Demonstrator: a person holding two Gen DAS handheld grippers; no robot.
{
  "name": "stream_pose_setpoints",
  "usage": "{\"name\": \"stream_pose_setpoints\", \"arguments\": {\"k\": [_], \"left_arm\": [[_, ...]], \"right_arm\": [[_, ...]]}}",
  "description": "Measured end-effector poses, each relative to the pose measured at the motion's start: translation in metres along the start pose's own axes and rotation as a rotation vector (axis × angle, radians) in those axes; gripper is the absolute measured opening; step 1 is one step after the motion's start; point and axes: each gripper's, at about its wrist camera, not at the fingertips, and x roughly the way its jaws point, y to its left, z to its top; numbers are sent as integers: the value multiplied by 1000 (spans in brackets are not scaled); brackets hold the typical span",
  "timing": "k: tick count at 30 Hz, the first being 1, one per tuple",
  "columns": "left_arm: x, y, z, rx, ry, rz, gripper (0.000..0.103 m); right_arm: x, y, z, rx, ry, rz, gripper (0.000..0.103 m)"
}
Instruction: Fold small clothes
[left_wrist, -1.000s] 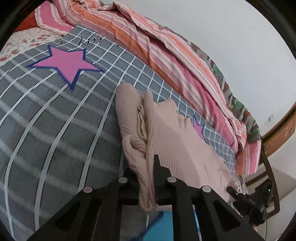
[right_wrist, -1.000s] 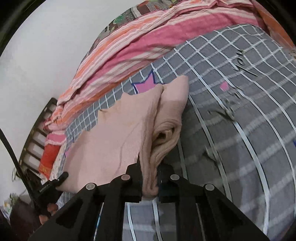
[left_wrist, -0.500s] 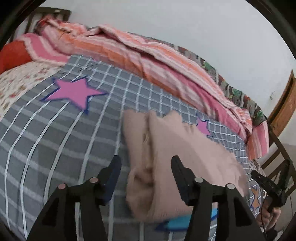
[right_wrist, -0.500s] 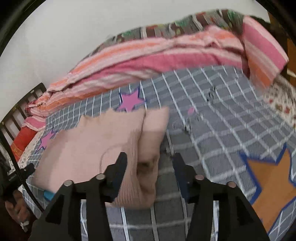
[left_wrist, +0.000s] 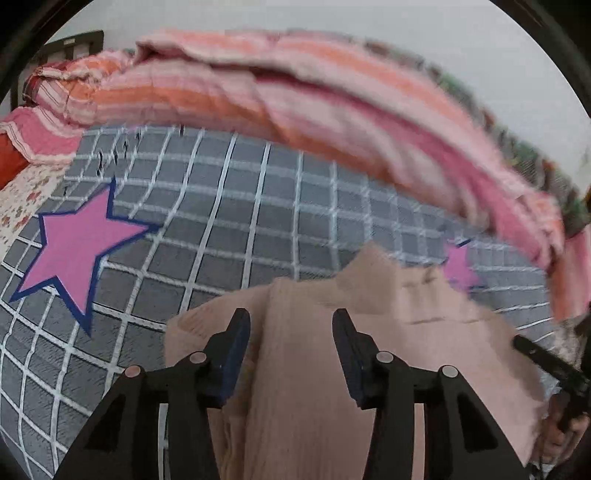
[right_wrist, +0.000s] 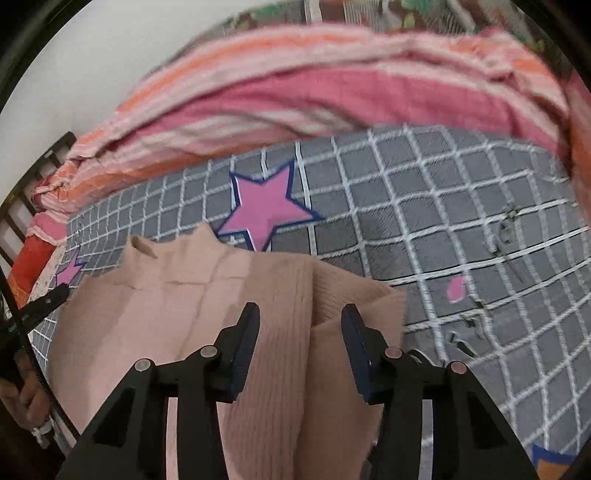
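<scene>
A pale pink knit sweater (left_wrist: 406, 332) lies flat on the grey checked bedspread (left_wrist: 258, 206), its side sleeves folded inward and its collar pointing to the far side. My left gripper (left_wrist: 291, 325) is open and empty, hovering over the sweater's left folded edge. My right gripper (right_wrist: 300, 321) is open and empty over the right folded edge of the sweater (right_wrist: 166, 314). The right gripper also shows at the right edge of the left wrist view (left_wrist: 546, 362). The left gripper shows at the left edge of the right wrist view (right_wrist: 40, 306).
A rolled striped pink and orange quilt (left_wrist: 295, 99) lies along the far side of the bed, against a white wall. Pink stars (left_wrist: 74, 243) are printed on the bedspread. A dark wooden bed frame (right_wrist: 22, 206) stands at the left of the right wrist view.
Both grippers opened and let go of the sweater's folded edges a second ago. They have since drawn back and tilted up, and the sweater now lies flat.
</scene>
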Motion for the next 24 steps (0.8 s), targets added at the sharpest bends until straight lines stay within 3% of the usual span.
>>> {"name": "stream_pose_setpoints", "arguments": {"k": [2,3,4,5,7,10,15,21,23,24], "left_arm": [[10,3,-3,-23,8,-15,37],[12,5,-5,-33,12,-14,23],[13,9,-7,-46,14,-14,16],[11,11,-8,-56,4,-31,7],[-2,24,-9,-95,-77,-122,7],[-12,35,-8,-129,-123,-114,7],[-1,33,-12,-128,-87,-51,7],[-3,38,-8,-134,-57,-83,10],[-9,42,-7,-151,-74,-101,16],[-11,43,-7,-154,-85,-106,23]], "right_arm": [[12,2,1,-7,25,-12,46],[18,1,0,-4,37,-18,41],[23,1,0,-3,45,-20,37],[26,1,1,-3,42,-14,25],[20,2,2,-7,-5,33,6],[0,-1,3,5,-120,139,5],[32,-8,3,57,-12,56,5],[12,11,2,-1,-25,-25,11],[-2,24,4,-31,-66,-43,13],[-13,37,2,-59,-96,-42,22]]}}
